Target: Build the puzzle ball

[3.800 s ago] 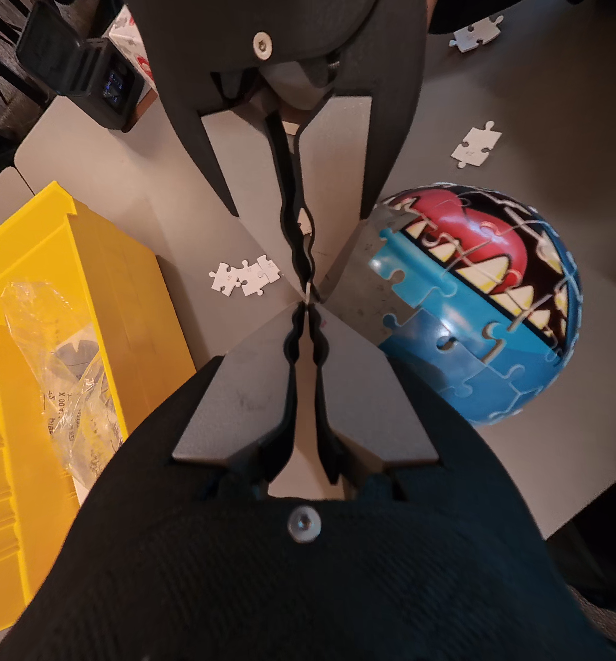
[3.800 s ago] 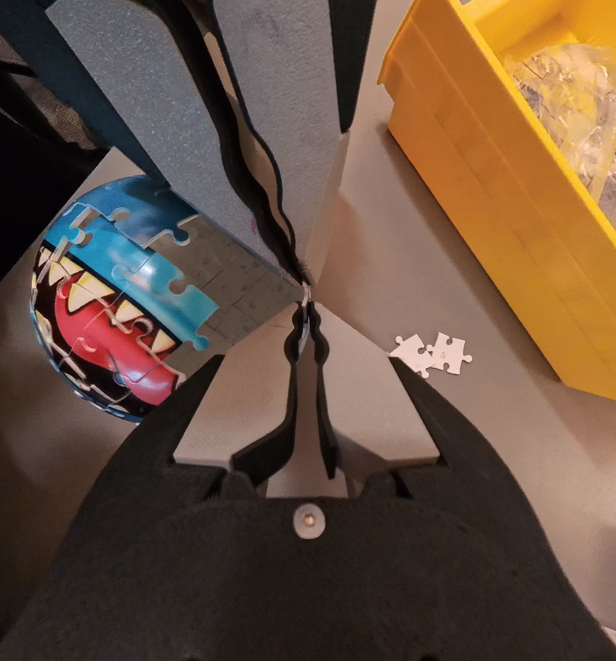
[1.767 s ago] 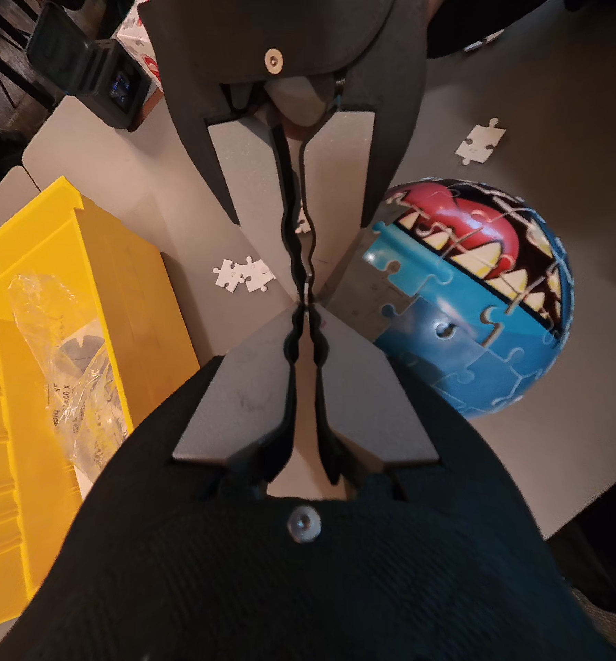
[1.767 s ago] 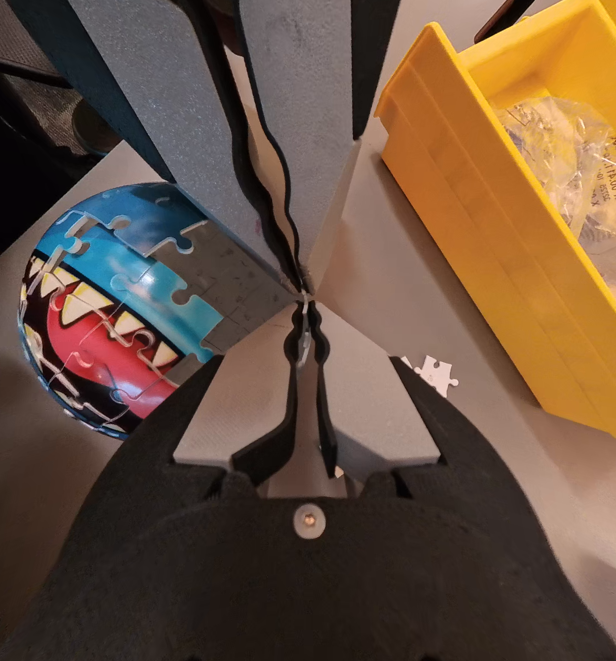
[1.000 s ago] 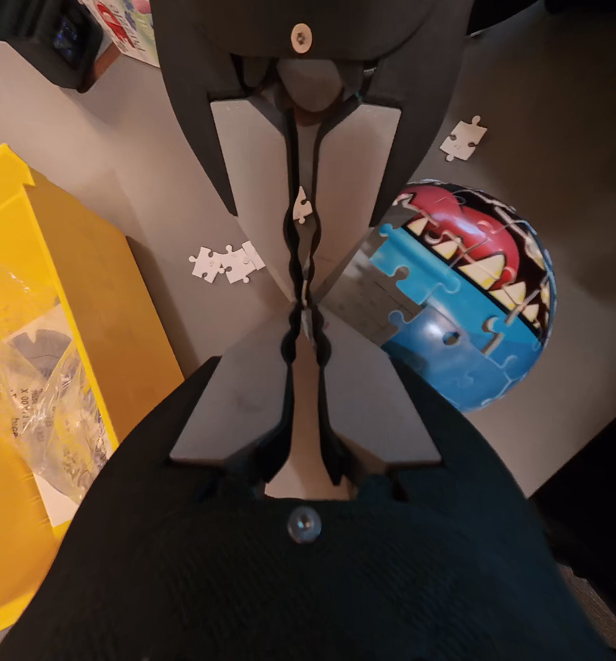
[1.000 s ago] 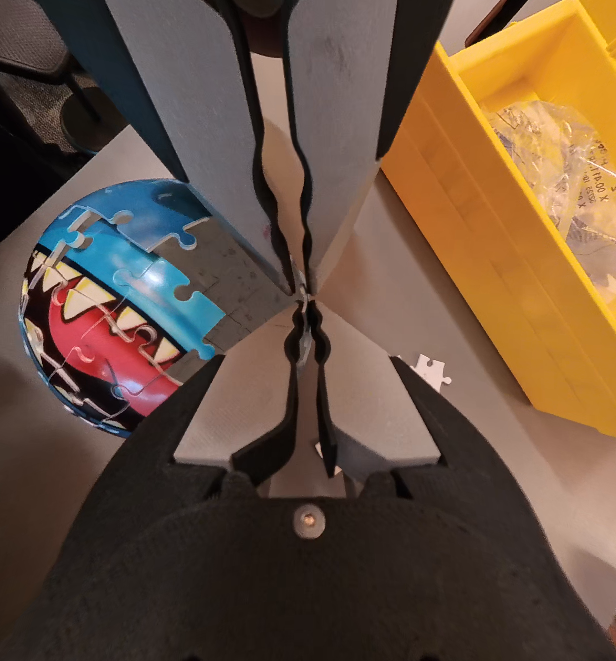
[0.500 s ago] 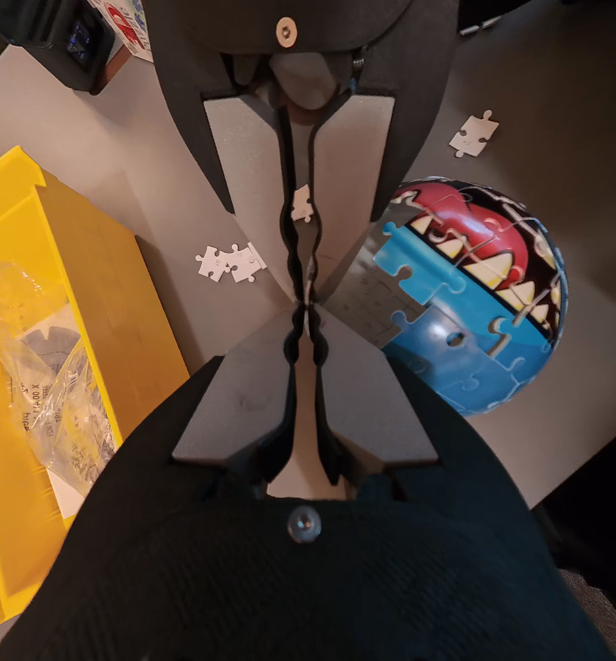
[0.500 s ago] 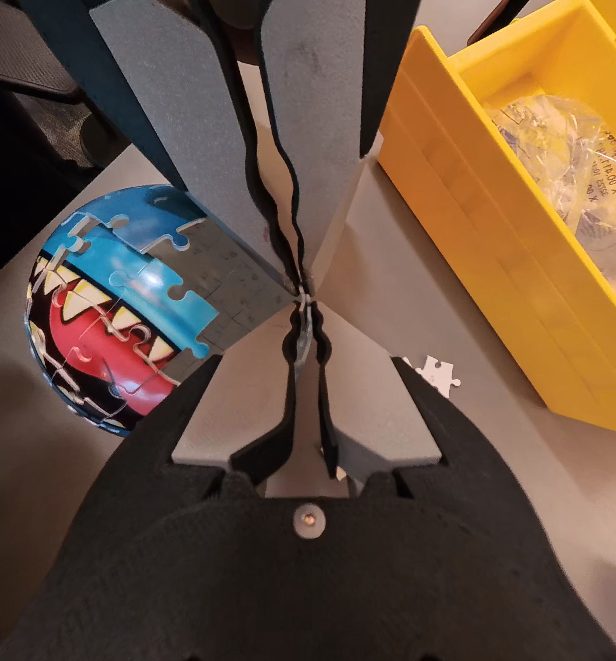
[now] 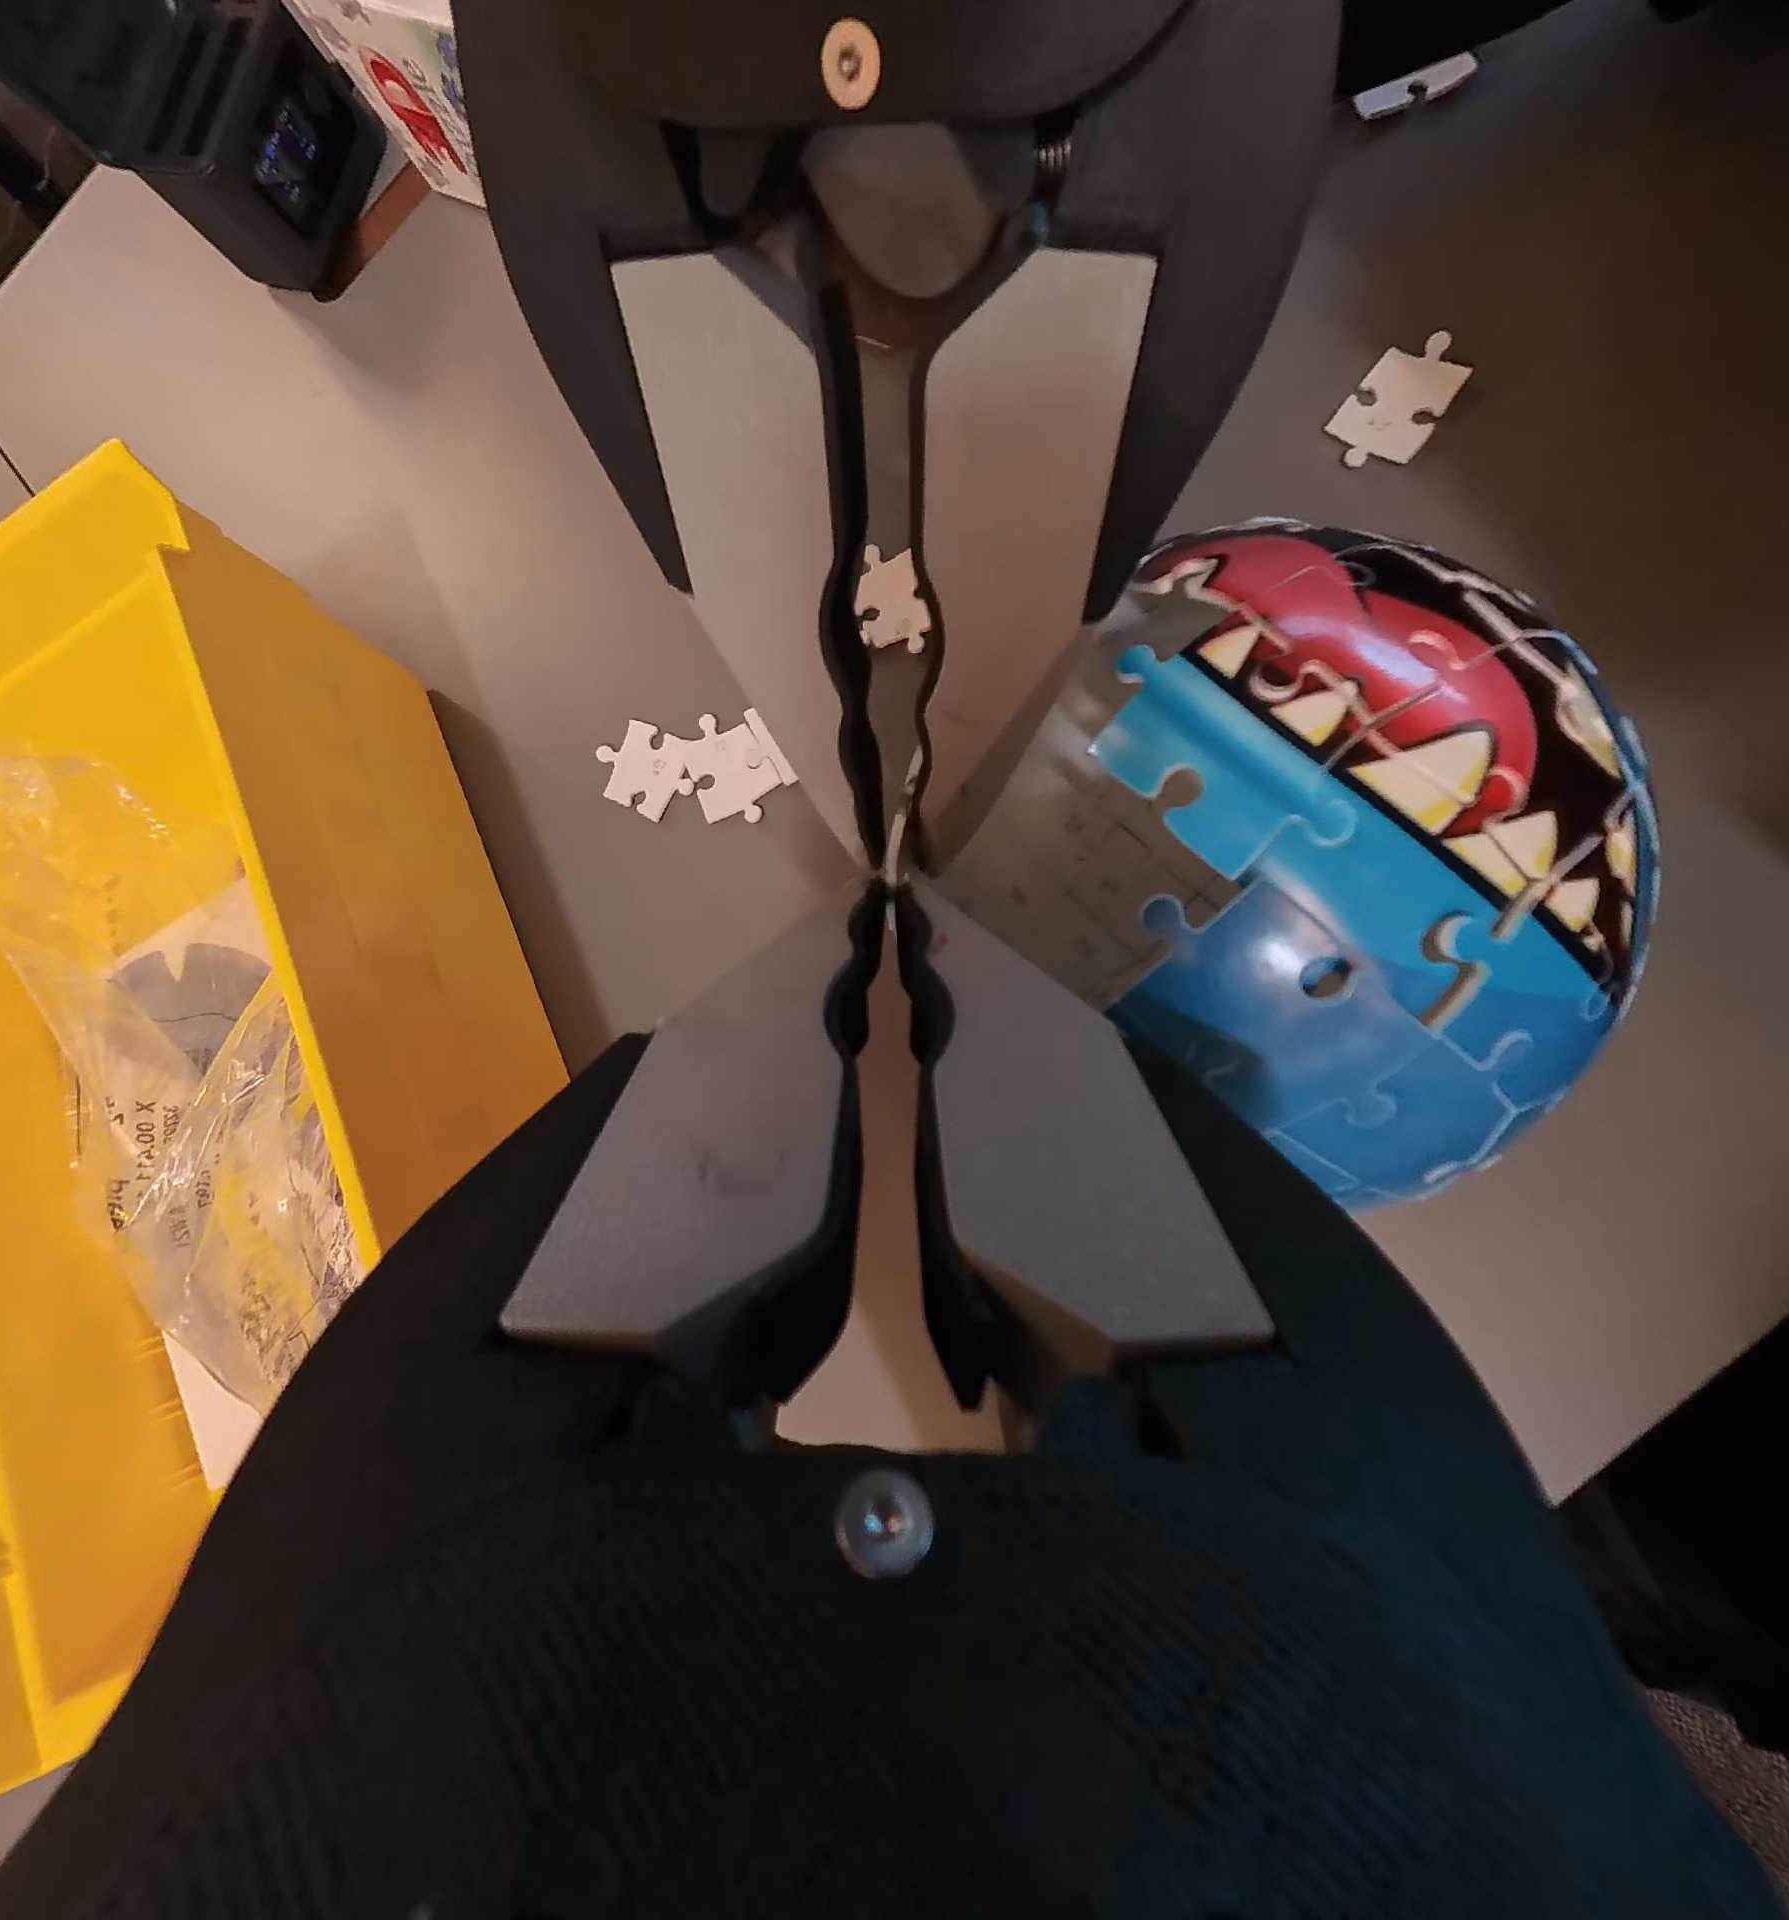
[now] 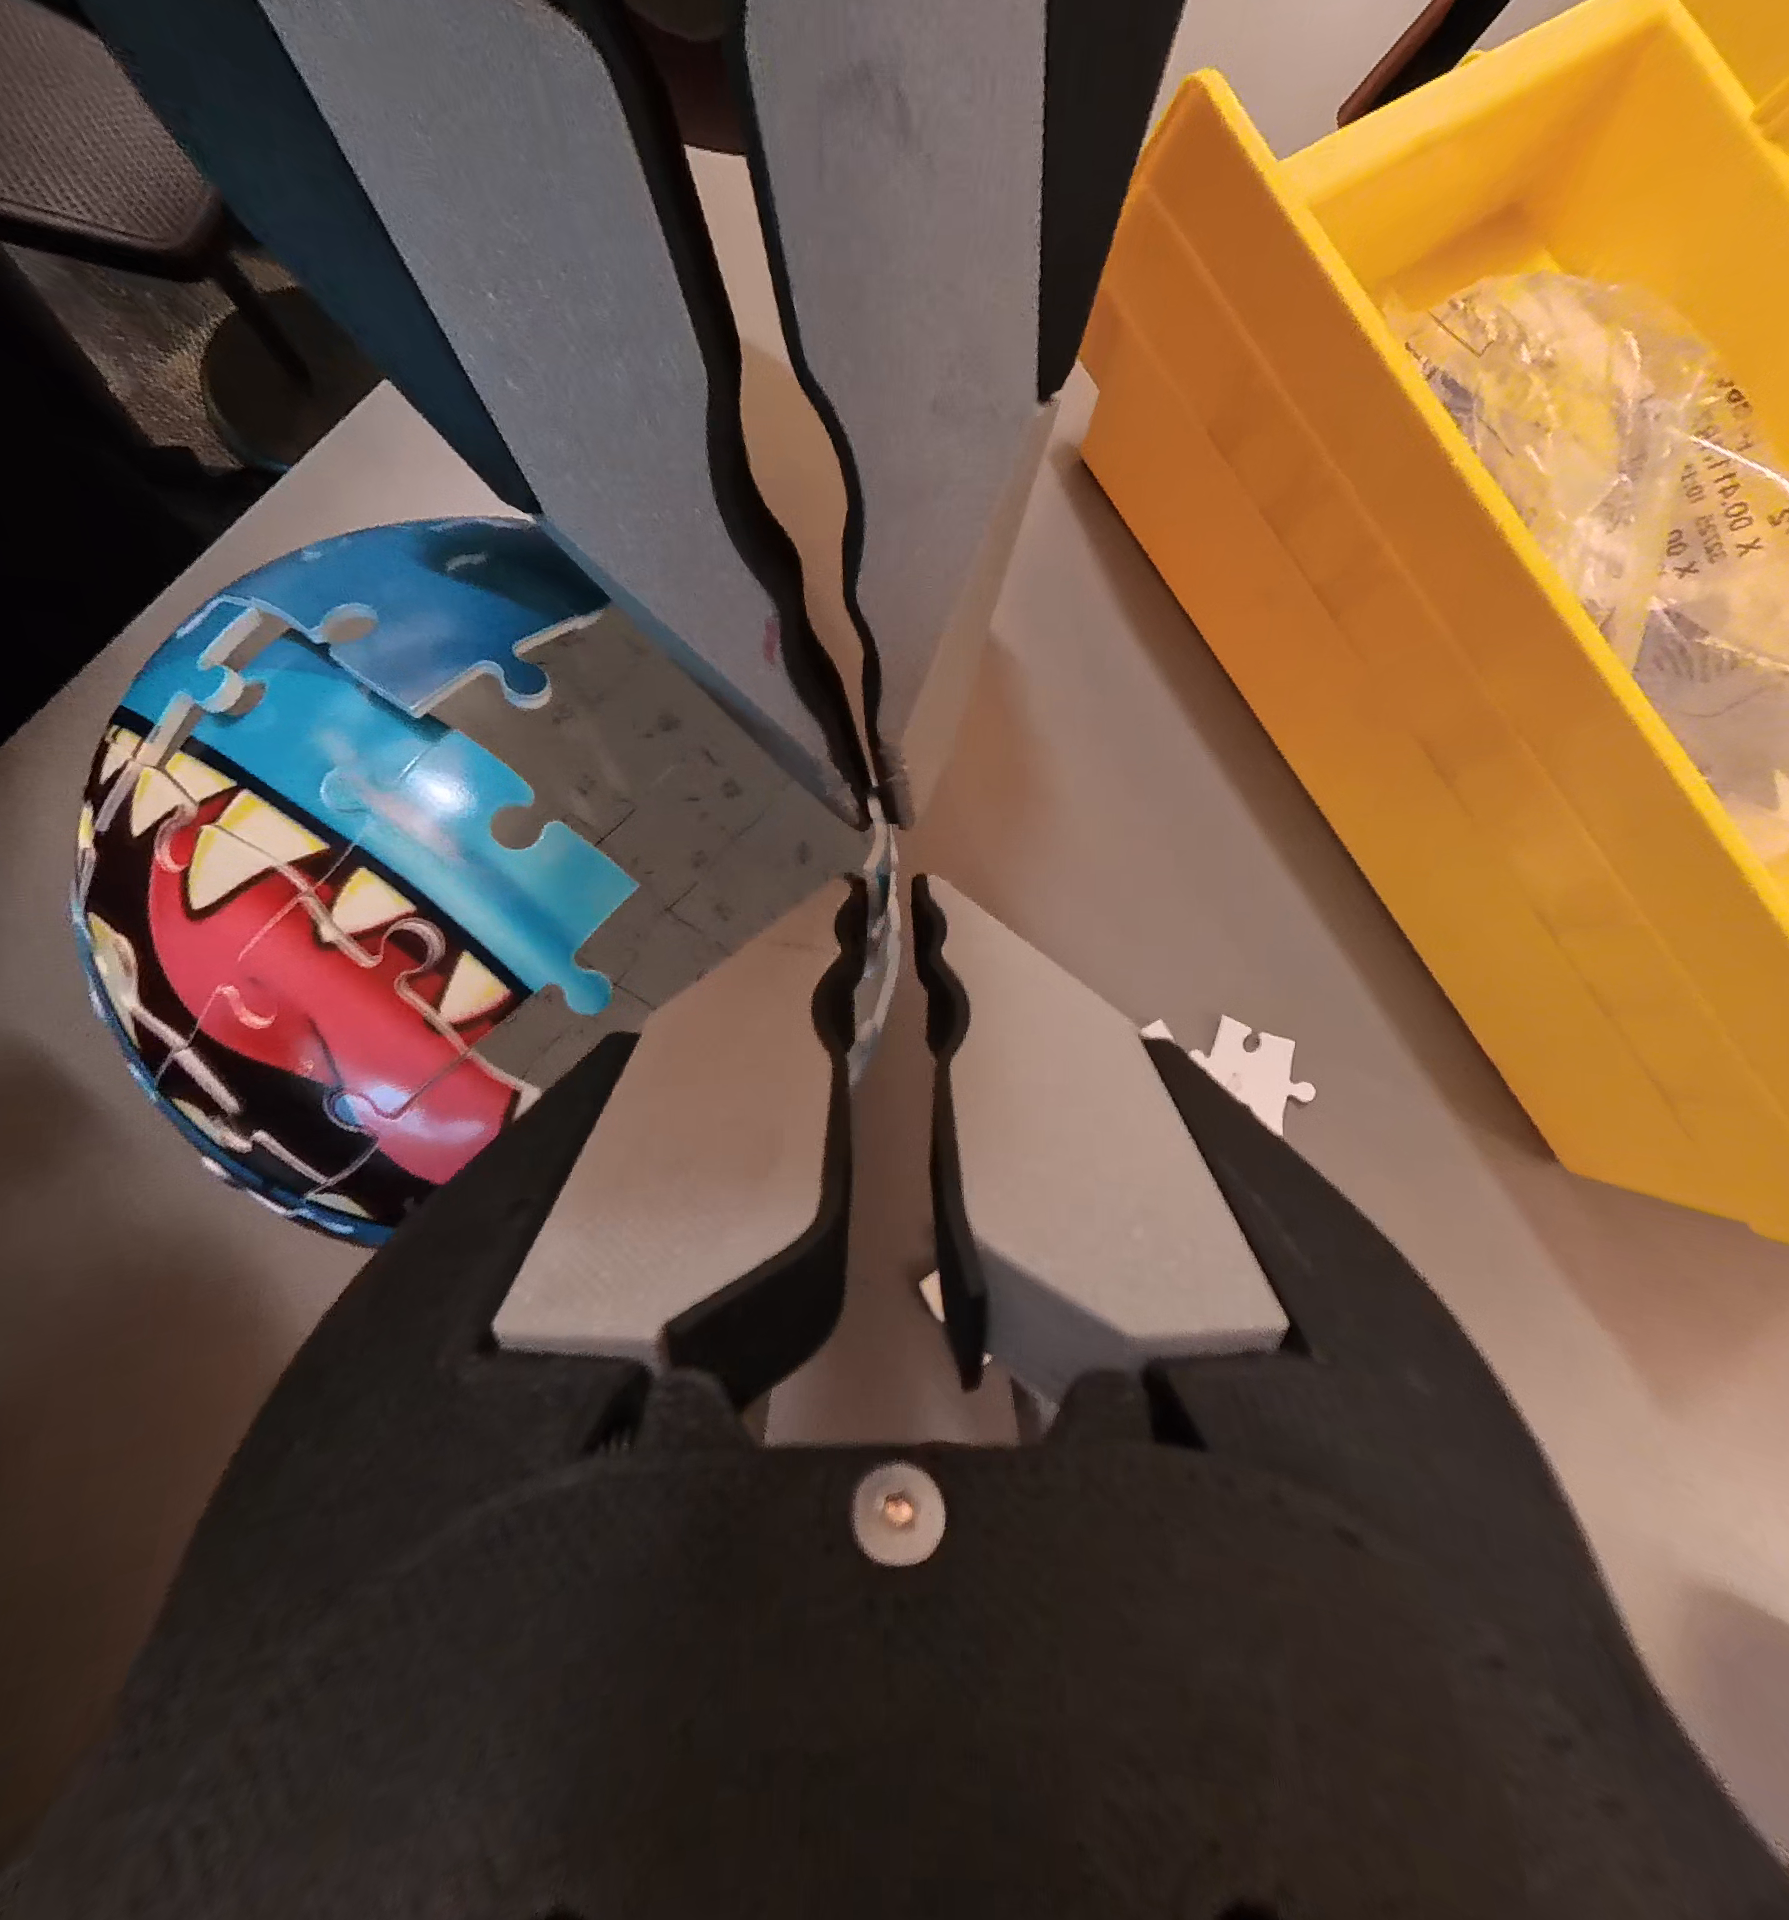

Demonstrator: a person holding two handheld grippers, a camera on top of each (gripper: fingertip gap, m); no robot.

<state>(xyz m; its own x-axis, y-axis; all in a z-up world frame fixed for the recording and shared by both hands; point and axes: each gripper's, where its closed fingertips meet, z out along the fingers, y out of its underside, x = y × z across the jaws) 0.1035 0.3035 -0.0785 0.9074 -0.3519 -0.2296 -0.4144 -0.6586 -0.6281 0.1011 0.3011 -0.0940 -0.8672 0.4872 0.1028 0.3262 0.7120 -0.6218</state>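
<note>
While both grippers met tip to tip at frame centre, the left gripper (image 9: 888, 902) pinched a thin puzzle piece (image 9: 905, 821). The right gripper (image 10: 882, 881) had parted slightly, its fingers barely touching the piece. The puzzle ball (image 9: 1389, 883) rested at centre right. With so thin a hold, the piece could probably slip and fall onto the table (image 9: 329, 436).

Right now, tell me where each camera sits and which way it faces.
Left wrist view: on the left tool, looking down along its fingers at the table; puzzle ball right, yellow bin left; the right tool points back at it.
Right wrist view: on the right tool, facing the opposite way; ball left, bin right, left tool opposite.
Shared: ball, bin, both tools, tips meeting at a puzzle piece.
</note>
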